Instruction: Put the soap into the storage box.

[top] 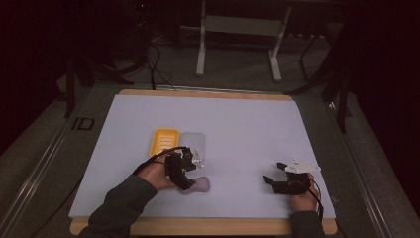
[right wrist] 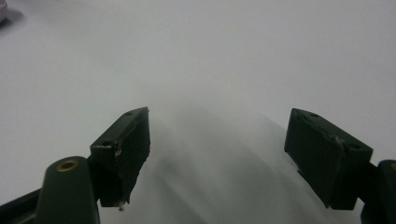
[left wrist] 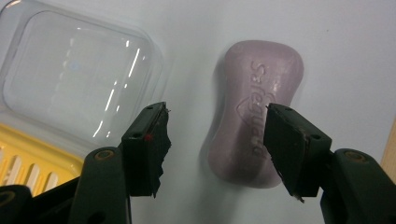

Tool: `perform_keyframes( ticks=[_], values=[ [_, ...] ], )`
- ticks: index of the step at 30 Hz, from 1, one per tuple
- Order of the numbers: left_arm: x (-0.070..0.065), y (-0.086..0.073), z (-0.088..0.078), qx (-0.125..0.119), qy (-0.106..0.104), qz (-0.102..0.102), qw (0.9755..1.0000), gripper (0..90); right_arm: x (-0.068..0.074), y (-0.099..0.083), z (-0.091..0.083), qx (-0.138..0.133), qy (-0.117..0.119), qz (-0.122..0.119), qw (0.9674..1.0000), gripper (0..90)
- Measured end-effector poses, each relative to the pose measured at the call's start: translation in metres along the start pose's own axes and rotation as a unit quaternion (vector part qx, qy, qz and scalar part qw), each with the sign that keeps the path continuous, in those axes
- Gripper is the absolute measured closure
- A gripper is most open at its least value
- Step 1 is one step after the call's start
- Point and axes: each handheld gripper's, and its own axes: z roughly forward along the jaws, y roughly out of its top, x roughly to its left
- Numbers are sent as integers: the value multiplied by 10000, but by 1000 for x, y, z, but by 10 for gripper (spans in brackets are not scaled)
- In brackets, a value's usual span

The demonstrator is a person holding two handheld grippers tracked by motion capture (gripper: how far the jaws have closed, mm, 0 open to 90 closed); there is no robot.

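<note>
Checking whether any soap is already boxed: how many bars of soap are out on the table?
1. The single pink soap bar lies on the white table under the left gripper, beside the clear lid and yellow tray. None seems hidden.

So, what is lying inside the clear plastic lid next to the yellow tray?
The clear lid looks empty, with the white table cover showing through it. Its lower edge is covered by the left claw.

A white sheet covers the wooden surface (top: 277,96). On it lie a yellow soap tray (top: 164,141), a clear lid (top: 194,143) touching its right side, and a pink soap bar (top: 197,185) nearer the person.
</note>
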Motion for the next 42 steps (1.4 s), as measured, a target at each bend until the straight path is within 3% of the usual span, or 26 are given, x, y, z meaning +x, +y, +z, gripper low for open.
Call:
perform_keyframes(
  ticks=[23, 29, 36, 42],
  values=[
    [-10, 16, 20, 347, -372, 204, 9985, 348, 0, 0, 0, 12, 2, -1, 10000, 220],
    [-11, 17, 33, 600, -474, 264, 9967, 345, 0, 0, 0, 9, 4, -4, 10000, 220],
    [-8, 16, 41, 749, -610, 201, 9951, 388, 0, 0, 0, 13, 3, -7, 10000, 220],
    [-6, 17, 41, 745, -665, 111, 9949, 485, 0, 0, 0, 13, 3, -9, 10000, 220]
  ],
)
